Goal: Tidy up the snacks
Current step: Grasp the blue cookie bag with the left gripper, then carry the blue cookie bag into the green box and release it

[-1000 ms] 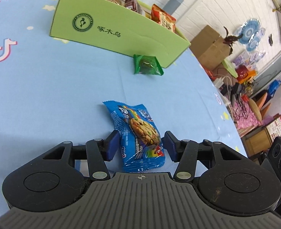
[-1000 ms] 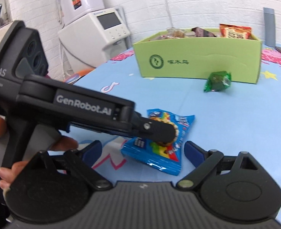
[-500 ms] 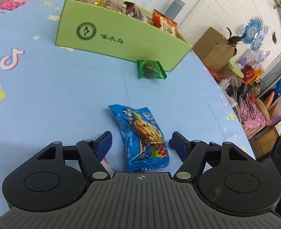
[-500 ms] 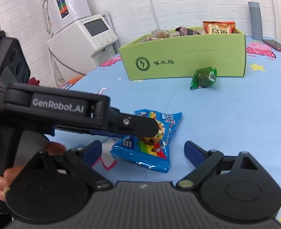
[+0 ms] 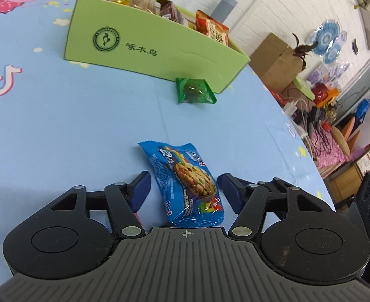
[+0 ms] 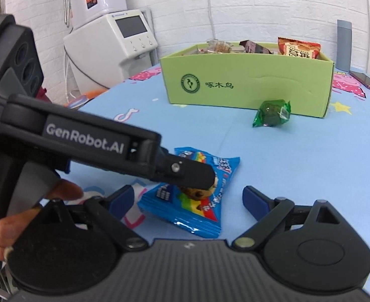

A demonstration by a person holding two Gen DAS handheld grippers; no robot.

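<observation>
just now tilted down, left gripper (image 5: 183, 183) jaws closing around, not pinching, blue cookie packet (image 5: 185, 183) on near tablecloth (image 5: 59, 125); right gripper (image 6: 187, 196) spread, angled down nearby.

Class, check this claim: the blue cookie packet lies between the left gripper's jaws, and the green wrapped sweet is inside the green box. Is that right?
Not quite. The green wrapped sweet lies on the blue tablecloth in front of the green box, not inside it; the right wrist view shows this. The blue cookie packet does lie between the left gripper's jaws.
</observation>
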